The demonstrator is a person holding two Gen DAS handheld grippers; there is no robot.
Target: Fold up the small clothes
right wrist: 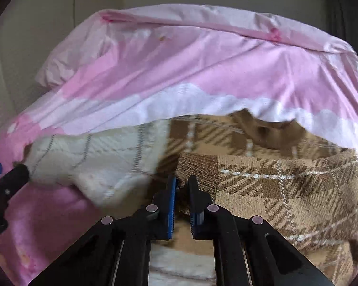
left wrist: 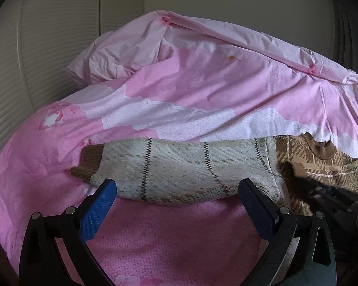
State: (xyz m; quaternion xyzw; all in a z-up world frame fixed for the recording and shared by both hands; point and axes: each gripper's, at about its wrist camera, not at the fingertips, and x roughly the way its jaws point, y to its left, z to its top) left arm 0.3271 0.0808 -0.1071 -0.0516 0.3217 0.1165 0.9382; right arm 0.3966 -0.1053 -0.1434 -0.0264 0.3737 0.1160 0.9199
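Lying across the pink quilt (left wrist: 202, 90) on the bed, the small sweater (left wrist: 191, 166) stretched from side to side in front of me, its cream sleeve (left wrist: 179, 169) with thin zigzag lines reaching left to a brown cuff (left wrist: 90, 162), its brown plaid body (right wrist: 286, 186) and round collar (right wrist: 272, 133) over on the right. A folded flap of the brown plaid lay on top of the body, its ribbed edge (right wrist: 198, 169) turned toward my right hand.

My right tool (right wrist: 181, 183) was pinched on that ribbed edge; its blue pads (right wrist: 171, 205) stood almost together with only the knit cloth between them, so I had hold of the sweater there.

My left tool (left wrist: 177, 190) stood wide apart and gripped nothing. Its two fingers (left wrist: 97, 205) sat just at the near edge of the cream sleeve, one close to the cuff end and the other near where the sleeve meets the plaid, over a fuzzy pink blanket (left wrist: 174, 238). From the left wrist view I could see my right tool only as a dark shape at the right edge, on the plaid cloth.
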